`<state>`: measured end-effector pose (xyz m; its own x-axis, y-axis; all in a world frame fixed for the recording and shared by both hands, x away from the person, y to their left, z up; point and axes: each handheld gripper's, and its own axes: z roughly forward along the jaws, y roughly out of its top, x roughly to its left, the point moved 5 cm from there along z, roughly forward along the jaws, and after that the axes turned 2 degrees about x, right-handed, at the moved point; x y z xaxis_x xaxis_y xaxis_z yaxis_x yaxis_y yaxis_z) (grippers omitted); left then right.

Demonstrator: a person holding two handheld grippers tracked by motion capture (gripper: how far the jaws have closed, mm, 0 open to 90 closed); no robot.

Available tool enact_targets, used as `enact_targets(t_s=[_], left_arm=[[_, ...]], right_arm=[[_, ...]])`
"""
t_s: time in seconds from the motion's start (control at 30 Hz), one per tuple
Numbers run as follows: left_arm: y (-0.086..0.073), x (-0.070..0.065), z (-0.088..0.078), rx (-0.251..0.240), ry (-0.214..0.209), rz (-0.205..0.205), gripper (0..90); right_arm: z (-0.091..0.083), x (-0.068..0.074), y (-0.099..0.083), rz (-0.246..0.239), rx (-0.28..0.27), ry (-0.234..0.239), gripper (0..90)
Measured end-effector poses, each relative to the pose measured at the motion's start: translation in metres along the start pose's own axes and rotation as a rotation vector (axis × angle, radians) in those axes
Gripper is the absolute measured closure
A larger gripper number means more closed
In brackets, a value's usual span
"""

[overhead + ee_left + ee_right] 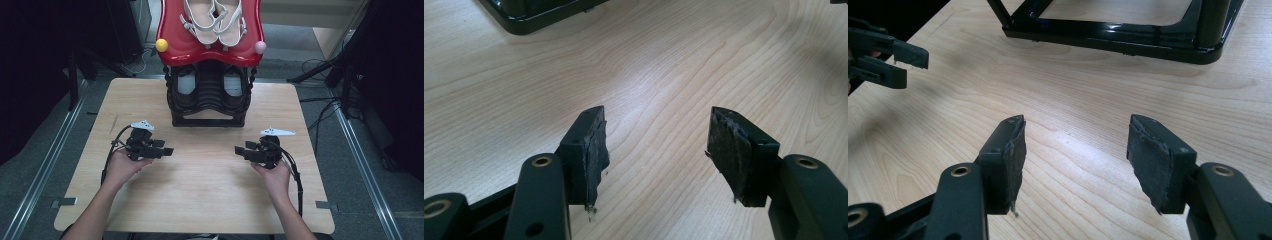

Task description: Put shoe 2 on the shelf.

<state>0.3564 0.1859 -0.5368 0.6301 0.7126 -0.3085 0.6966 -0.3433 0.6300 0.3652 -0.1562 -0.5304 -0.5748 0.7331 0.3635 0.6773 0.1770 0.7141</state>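
Sandals (214, 22) atop rack (208, 95) — table's (200, 185) far edge

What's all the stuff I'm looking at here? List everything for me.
table: one, light wood, centre.
rack: one, black frame, far edge of table.
shelf: one, red, top of rack.
sandals: two, white, on the shelf.
dark shoes: two, lower in the rack.
knobs: two, yellow and pink, at the shelf's front corners.
cables: several, black, floor at right.
hands: two, one per gripper.
left gripper: black, open, nothing between its jaws.
right gripper: black, open, nothing between its jaws.
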Motion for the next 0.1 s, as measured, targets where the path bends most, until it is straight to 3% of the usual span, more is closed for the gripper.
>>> enact_targets(t_s=[0.1], left_arm=[[-0.0007, -0.0009, 0.0036, 0.013, -0.004, -0.002, 39.7]], right_arm=[[0.0035, -0.0006, -0.0026, -0.020, 0.030, -0.007, 37.9]])
